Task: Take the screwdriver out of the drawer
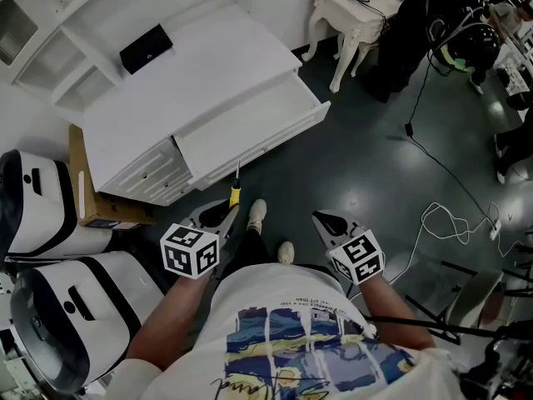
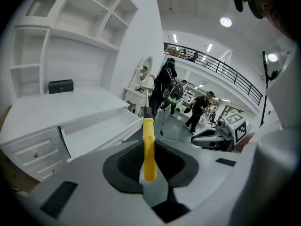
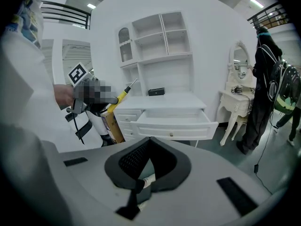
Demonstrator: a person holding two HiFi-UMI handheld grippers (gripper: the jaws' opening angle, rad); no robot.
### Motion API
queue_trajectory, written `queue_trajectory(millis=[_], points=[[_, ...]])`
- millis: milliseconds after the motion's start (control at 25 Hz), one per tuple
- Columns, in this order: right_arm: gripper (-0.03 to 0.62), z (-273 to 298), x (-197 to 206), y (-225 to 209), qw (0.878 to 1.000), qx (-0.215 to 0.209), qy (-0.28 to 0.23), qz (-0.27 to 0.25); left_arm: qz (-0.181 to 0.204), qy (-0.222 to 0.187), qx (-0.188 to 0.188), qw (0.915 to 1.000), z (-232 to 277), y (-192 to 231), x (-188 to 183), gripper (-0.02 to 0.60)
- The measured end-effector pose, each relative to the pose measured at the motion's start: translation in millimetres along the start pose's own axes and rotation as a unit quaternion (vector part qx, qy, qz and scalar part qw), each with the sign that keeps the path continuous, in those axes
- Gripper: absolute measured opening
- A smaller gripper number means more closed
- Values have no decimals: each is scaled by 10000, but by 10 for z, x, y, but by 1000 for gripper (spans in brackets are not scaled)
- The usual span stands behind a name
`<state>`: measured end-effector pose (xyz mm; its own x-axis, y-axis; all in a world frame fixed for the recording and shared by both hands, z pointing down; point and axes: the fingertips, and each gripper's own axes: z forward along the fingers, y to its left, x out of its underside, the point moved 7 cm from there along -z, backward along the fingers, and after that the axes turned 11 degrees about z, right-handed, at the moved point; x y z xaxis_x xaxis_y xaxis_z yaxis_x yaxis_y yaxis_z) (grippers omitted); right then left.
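Observation:
My left gripper (image 1: 223, 215) is shut on a screwdriver (image 1: 236, 192) with a yellow handle, held in the air in front of the white desk (image 1: 191, 73). Its dark shaft points toward the open drawer (image 1: 250, 127). In the left gripper view the yellow handle (image 2: 148, 140) sits between the dark pads (image 2: 127, 161), tip up and away. The drawer (image 2: 101, 131) lies beyond it, pulled out. My right gripper (image 1: 331, 223) hangs to the right, shut with nothing in it. The right gripper view shows the open drawer (image 3: 174, 124) ahead and the screwdriver (image 3: 123, 93) at the left.
A black box (image 1: 146, 48) lies on the desk top. White machines (image 1: 50, 307) and a cardboard box (image 1: 92, 207) stand at the left. A white dressing table (image 1: 350, 15) is at the far right, with cables (image 1: 450, 223) on the dark floor. People stand in the background.

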<state>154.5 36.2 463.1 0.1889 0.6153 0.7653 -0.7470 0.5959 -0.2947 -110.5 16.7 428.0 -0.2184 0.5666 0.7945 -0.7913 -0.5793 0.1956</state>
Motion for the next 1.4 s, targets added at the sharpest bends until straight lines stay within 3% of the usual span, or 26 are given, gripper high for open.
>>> queue_trajectory(millis=[1400], points=[[25,6,57,-231,9999,-78,51,93,69,194,73,9998,277,-110,-79,78]])
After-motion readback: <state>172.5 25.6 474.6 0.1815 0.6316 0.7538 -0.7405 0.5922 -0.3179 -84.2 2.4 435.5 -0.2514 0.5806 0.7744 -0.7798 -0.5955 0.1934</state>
